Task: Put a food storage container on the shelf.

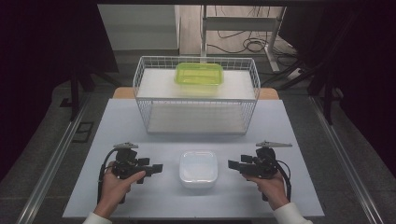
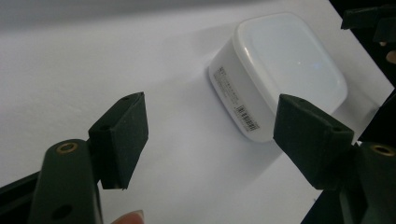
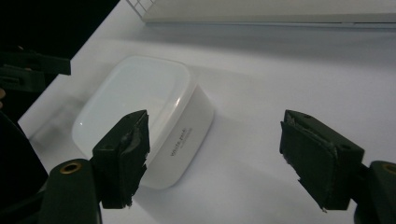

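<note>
The white box (image 1: 198, 168) lies on the table (image 1: 140, 121) between the left hand-held gripper (image 1: 158, 168) and the right hand-held gripper (image 1: 232, 164), both wide open and empty, probably ready to grasp it from two sides.

Lab setting, dark curtains (image 1: 51, 42), floor cables (image 1: 243, 44), metal frame rails (image 1: 51, 158)

Dim room, bright white table (image 1: 140, 196); soft glare on the white box lid (image 2: 299, 63), jaws close-up slightly blurred.
</note>
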A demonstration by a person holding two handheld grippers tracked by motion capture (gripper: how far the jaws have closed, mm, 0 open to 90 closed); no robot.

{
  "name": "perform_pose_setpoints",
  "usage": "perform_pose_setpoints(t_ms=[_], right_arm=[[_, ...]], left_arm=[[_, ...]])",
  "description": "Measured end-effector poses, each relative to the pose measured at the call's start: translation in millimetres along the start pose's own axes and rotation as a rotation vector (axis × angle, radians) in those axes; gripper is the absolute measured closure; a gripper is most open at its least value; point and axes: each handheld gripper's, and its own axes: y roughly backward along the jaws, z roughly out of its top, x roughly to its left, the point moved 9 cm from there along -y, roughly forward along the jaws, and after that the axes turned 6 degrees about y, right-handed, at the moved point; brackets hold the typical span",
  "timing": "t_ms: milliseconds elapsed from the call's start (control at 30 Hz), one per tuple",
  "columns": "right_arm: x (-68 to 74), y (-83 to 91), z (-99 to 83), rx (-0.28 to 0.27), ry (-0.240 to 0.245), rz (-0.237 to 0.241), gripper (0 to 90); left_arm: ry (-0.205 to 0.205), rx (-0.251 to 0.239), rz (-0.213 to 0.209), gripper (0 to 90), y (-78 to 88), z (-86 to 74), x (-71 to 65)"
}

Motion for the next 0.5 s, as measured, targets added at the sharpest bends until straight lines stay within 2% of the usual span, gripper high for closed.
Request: perform_pose_setpoints(t_ms=[100,233,333,500], right_arm=[[2.9,-0.6,-0.9,0.01,0.006,0.023,22.7],[4.5,-3.5,-2.5,0.025,0.006,0.045,23.2],[4.7,-5.3,-3.1,0.028,-0.001,0.057,26.9],[6.2,-7.7,3.7,0.021,-0.023,0.088,33.0]], left_arm=[[0.009,-0.005,-0.015,25.5,-0.3,0.3,-3.7],[0.045,-0.01,-0.044,25.5,-3.4,3.5,-4.8],[0.078,-0.013,-0.089,26.2,-8.3,7.8,-6.6],[0.117,0.004,-0.116,28.2,-16.1,11.3,-6.9]])
